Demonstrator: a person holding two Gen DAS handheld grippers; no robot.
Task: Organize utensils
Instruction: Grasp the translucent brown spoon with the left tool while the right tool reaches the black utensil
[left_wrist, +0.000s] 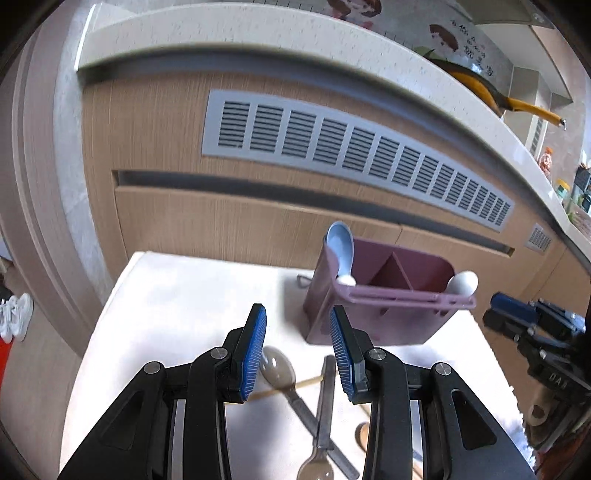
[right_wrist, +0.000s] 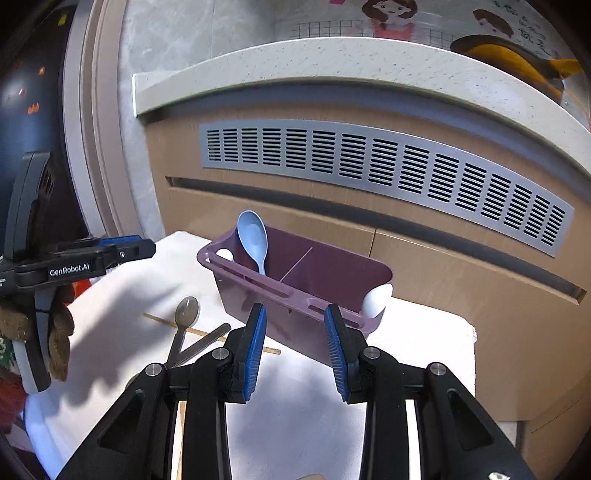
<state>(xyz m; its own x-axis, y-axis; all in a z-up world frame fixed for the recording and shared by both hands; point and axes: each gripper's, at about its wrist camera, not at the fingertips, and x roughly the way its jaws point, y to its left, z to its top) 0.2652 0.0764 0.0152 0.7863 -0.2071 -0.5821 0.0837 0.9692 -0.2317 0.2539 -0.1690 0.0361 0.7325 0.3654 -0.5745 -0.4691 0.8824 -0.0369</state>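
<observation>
Hovering released and empty, left claw (left_wrist: 298, 320) and right claw (right_wrist: 295, 320), near purple caddy (right_wrist: 306, 273) holding blue spoon (right_wrist: 252, 236).

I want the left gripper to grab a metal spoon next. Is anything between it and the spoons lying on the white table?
Nothing visible blocks it. The left gripper is open and empty above the two crossed metal spoons. A thin wooden chopstick lies across them, and the purple utensil caddy stands beyond, out of the way.

Both wrist views angled down over the table (left_wrist: 177, 295), close, sharing the purple caddy (right_wrist: 314, 269)
</observation>
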